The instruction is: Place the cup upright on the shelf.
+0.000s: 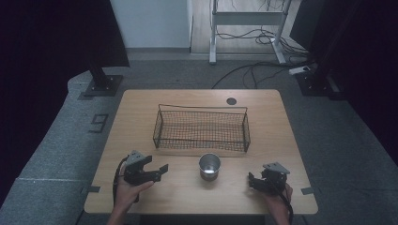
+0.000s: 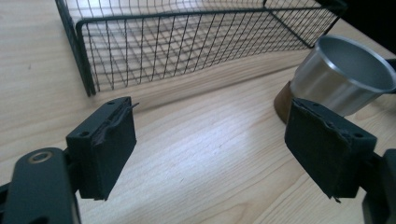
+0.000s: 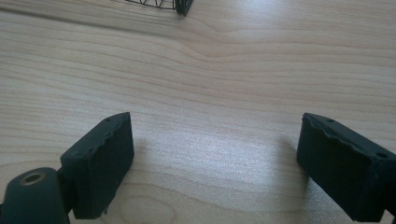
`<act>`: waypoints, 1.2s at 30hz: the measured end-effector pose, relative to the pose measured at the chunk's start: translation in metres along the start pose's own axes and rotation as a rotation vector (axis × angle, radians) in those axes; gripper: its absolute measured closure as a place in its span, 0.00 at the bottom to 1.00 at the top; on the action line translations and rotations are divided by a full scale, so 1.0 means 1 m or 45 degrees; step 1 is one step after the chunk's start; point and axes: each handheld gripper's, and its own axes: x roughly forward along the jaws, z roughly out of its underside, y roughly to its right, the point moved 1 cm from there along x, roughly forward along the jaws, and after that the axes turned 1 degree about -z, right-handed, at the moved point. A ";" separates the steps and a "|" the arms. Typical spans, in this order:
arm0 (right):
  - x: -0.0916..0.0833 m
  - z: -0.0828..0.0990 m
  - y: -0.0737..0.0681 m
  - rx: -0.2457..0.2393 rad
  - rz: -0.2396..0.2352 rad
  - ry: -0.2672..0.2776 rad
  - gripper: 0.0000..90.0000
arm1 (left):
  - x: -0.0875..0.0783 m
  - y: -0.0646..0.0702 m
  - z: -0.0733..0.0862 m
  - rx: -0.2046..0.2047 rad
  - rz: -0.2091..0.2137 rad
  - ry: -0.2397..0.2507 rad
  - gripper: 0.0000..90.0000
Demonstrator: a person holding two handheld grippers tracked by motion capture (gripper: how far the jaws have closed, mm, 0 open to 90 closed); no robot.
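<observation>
The cup [image 1: 210, 166] stands on the worktop [image 1: 141, 112] near the basket [image 1: 202, 129]. Left hand-held gripper [image 2: 210, 149] and right hand-held gripper [image 3: 215, 163] are both spread, holding nothing.

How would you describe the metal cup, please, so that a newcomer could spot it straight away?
Start at the light wooden table and find the long black wire-mesh basket lying across its middle. Just in front of the basket's near side, roughly midway between the two hand-held grippers, stands the small shiny steel cup, upright and open-topped. It is the only round, silvery thing there.
</observation>
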 end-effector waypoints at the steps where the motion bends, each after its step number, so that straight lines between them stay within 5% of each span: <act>1: 0.000 0.000 0.000 0.001 0.001 0.000 0.12 | 0.000 0.001 -0.001 0.000 0.005 0.001 0.19; 8: 0.000 0.000 0.000 0.009 0.009 -0.001 0.12 | 0.008 0.012 -0.010 0.025 0.064 -0.019 0.18; 36: 0.000 0.000 0.001 0.014 0.013 0.000 0.12 | 0.037 0.045 -0.035 0.120 0.143 -0.076 0.16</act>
